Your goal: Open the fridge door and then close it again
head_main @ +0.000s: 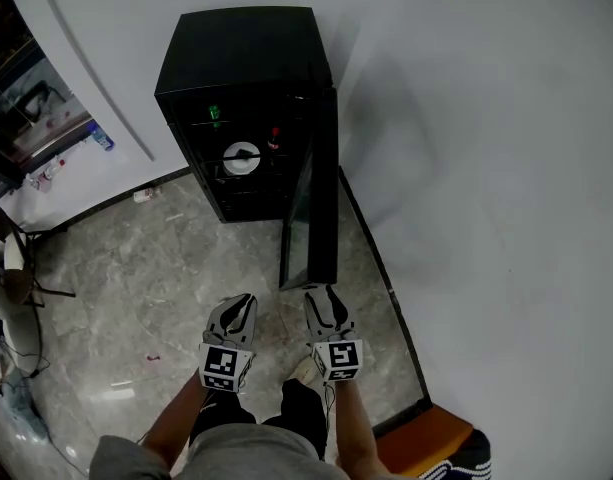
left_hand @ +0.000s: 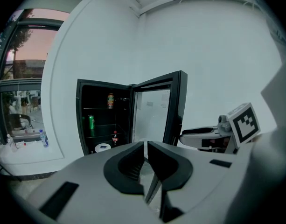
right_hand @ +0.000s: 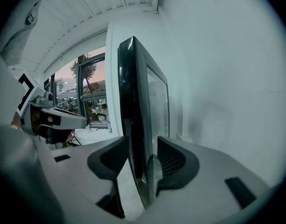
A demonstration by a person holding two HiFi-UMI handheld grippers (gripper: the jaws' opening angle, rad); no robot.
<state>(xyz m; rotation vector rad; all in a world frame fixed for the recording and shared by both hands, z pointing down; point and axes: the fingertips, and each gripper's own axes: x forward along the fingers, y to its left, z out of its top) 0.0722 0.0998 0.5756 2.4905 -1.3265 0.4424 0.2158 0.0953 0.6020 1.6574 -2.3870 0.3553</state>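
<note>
A small black fridge (head_main: 241,58) stands against the white wall, its glass door (head_main: 321,198) swung open toward me. A green can (head_main: 214,115), a red-capped bottle (head_main: 275,138) and a white round thing (head_main: 241,158) sit on its shelves. My right gripper (head_main: 324,303) is at the door's free edge. In the right gripper view that door edge (right_hand: 133,106) runs between the wide-apart jaws of the right gripper (right_hand: 142,155), with a gap at the right pad. My left gripper (head_main: 236,308) hangs left of the door, holding nothing. In its own view the left gripper (left_hand: 146,146) has its jaws almost together.
The white wall runs close behind the door on the right. A chair (head_main: 11,268) and clutter stand at the far left, and a water bottle (head_main: 101,138) lies by the window ledge. An orange-and-black thing (head_main: 426,443) sits at the bottom right, beside the person's legs.
</note>
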